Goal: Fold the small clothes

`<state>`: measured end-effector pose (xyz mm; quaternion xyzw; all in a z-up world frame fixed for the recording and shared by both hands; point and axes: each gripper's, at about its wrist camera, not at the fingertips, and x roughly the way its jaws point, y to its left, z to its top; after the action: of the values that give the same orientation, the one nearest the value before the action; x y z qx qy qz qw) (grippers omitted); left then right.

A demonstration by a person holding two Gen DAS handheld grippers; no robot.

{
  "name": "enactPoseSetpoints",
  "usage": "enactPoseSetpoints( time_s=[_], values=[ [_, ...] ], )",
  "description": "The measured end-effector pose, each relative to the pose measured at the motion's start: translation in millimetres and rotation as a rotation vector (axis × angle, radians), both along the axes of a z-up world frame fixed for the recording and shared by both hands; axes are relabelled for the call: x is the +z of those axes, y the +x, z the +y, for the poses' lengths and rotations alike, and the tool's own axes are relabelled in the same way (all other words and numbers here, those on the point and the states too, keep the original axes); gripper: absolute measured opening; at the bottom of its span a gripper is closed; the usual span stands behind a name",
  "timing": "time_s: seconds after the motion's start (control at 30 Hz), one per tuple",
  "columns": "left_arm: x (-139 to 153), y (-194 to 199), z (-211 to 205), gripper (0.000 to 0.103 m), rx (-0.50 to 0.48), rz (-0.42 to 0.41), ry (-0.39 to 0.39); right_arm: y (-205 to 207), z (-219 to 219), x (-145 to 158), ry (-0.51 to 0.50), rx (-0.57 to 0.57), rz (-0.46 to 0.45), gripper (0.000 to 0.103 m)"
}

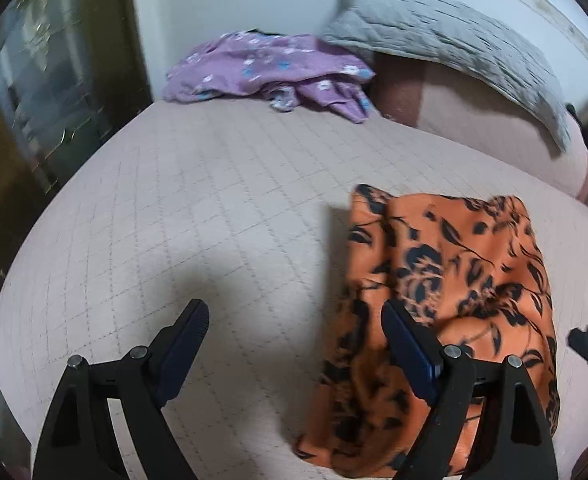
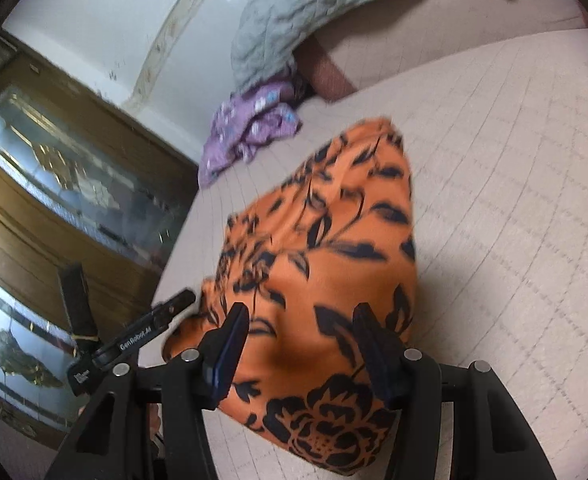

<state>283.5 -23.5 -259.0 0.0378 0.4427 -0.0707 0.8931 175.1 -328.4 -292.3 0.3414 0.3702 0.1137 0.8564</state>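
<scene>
Left tool [image 1: 294, 320] gapes empty over the bed [image 1: 174, 208]; right tool [image 2: 300, 322], fingers apart, straddles the orange floral garment [image 2: 326, 240].

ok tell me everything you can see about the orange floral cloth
The orange cloth is thin and soft-looking, printed with black leaves and a large black rose. It lies bunched and partly doubled over on the quilted pale bedspread, not flat. The right tongs are over its near end, jaws apart, with fabric between them; no firm pinch shows. The open left tongs stand at its edge.
</scene>
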Motion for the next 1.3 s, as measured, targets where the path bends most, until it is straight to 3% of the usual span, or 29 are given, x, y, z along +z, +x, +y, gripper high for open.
enactPoseSetpoints(
  time_s=[0.1, 0.23, 0.3, 0.37, 0.5, 0.6, 0.7, 0.83, 1.0, 1.17, 1.3],
  values=[
    [-10.4, 8.6, 9.8, 0.088, 0.047, 0.057, -0.005, -4.1, -6.4, 6.1, 0.006, -0.025, -0.041, 0.06],
    [-36.9, 17.6, 7.4, 0.088, 0.072, 0.171, 0.051, 5.6, 1.5, -8.0, -0.007, 0.002, 0.035, 0.059],
    [-40.0, 20.2, 5.7, 0.088, 0.073, 0.18, 0.068, 14.9, 11.2, -20.5, -0.041, 0.039, 0.103, 0.06],
    [-35.8, 21.8, 7.9, 0.088, 0.069, 0.173, 0.048, 13.6, 17.0, -13.0, -0.096, 0.047, 0.08, 0.06],
    [-25.7, 25.8, 17.7, 0.088, 0.041, 0.17, -0.058, 9.5, 7.1, -7.7, -0.067, 0.031, 0.062, 0.06],
    [-28.9, 29.0, 25.4, 0.088, -0.007, 0.228, -0.177, 8.0, -14.0, -13.2, -0.035, -0.049, 0.098, 0.065],
    [-36.3, 39.2, 39.2, 0.088, -0.032, 0.32, -0.339, 7.8, -36.6, -26.4, 0.047, -0.115, 0.168, 0.069],
    [-50.4, 47.1, 51.0, 0.088, -0.009, 0.417, -0.476, 12.6, -50.8, -51.1, 0.243, -0.101, 0.23, 0.074],
    [-49.8, 39.7, 43.1, 0.088, -0.039, 0.404, -0.504, 22.2, -39.4, -79.0, 0.365, -0.041, 0.273, 0.074],
    [-46.3, 31.3, 35.7, 0.088, -0.05, 0.403, -0.534, 23.0, -28.2, -76.0, 0.334, -0.033, 0.223, 0.078],
    [-27.3, 25.8, 44.2, 0.088, -0.044, 0.32, -0.606, 22.9, -22.0, -72.8, 0.298, -0.022, 0.193, 0.078]
  ],
)
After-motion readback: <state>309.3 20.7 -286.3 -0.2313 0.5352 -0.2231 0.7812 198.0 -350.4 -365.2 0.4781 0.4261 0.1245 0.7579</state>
